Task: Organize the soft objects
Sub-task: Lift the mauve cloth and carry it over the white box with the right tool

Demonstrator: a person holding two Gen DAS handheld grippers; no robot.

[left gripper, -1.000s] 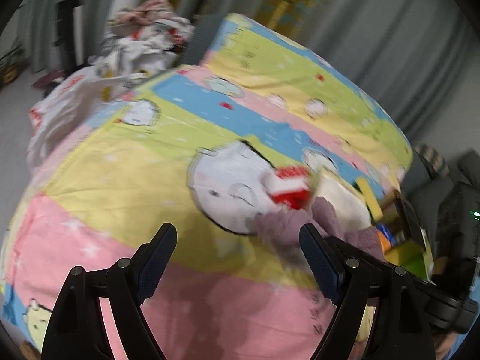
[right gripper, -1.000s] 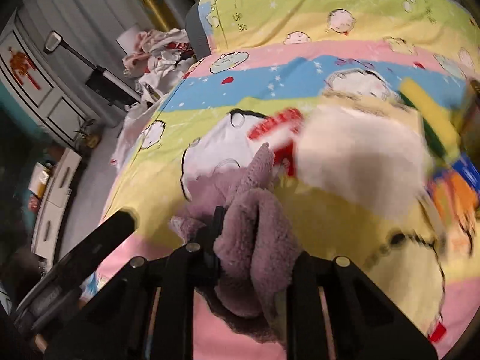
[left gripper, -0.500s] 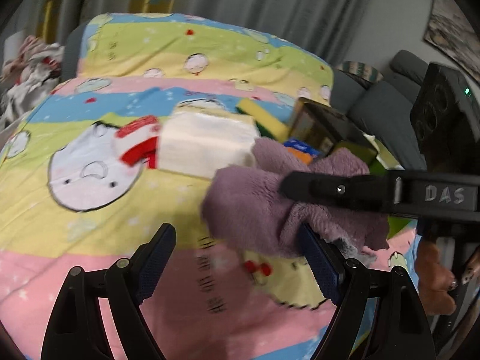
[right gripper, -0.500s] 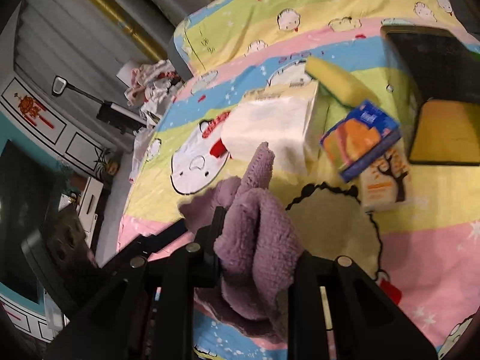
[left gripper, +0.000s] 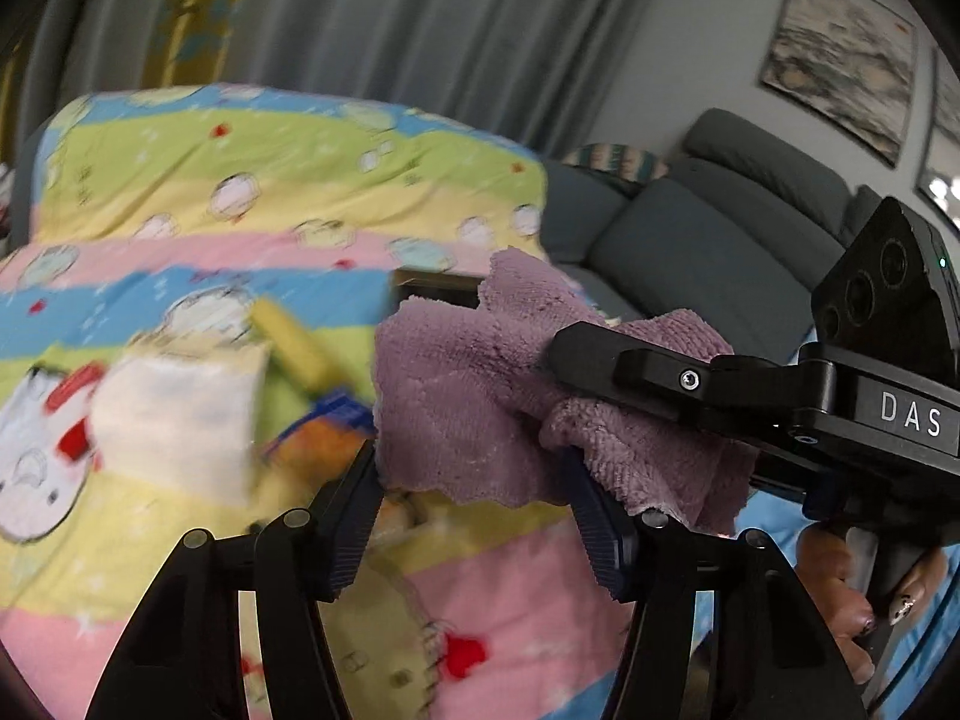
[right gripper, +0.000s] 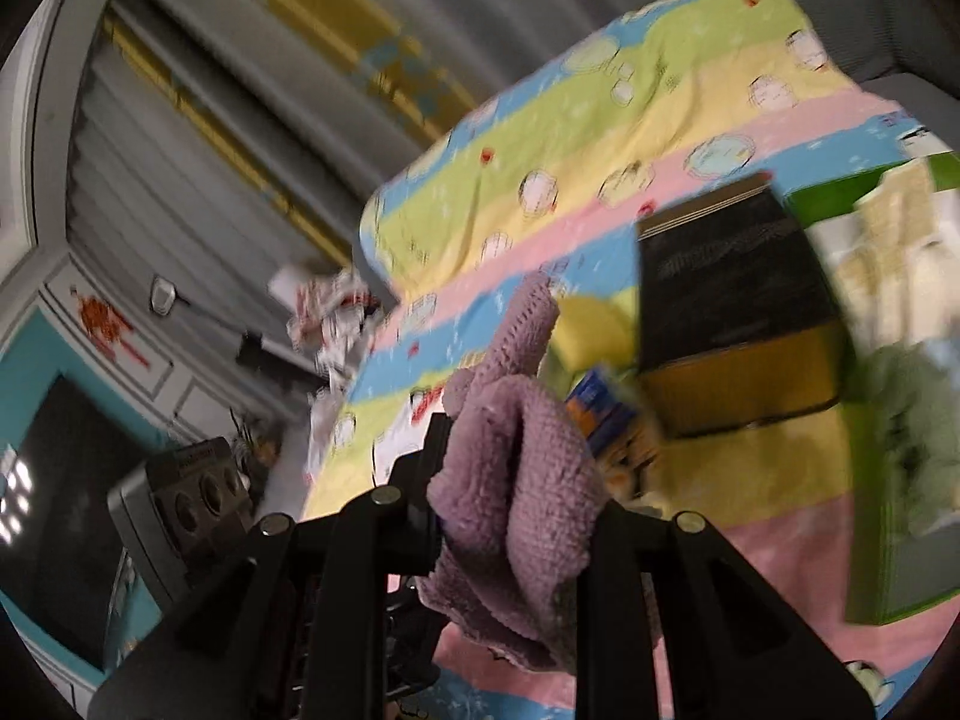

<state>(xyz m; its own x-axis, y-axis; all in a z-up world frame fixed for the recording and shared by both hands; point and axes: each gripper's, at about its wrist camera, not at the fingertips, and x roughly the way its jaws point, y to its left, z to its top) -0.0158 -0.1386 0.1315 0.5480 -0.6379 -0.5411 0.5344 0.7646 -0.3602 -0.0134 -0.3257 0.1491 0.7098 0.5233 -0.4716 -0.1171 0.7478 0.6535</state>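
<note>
My right gripper (right gripper: 516, 480) is shut on a purple fluffy cloth (right gripper: 516, 456) and holds it in the air above the striped cartoon bedspread (right gripper: 600, 138). In the left wrist view the same cloth (left gripper: 474, 384) hangs from the right gripper's finger (left gripper: 606, 354), just above and between my left gripper's open jaws (left gripper: 474, 516); the left gripper is empty. A white tissue pack (left gripper: 180, 420), a yellow sponge (left gripper: 294, 342) and a blue-orange packet (left gripper: 324, 426) lie on the bedspread behind.
A black-and-yellow box (right gripper: 732, 312) and a green bin (right gripper: 900, 480) holding a pale green soft thing sit at the right on the bed. A grey sofa (left gripper: 690, 240) stands beyond the bed. A pile of clothes (right gripper: 330, 312) lies off the far edge.
The right gripper has lifted the purple cloth off the bed and carried it right, toward the boxes. The left gripper has swung right with it, its open jaws now under the cloth.
</note>
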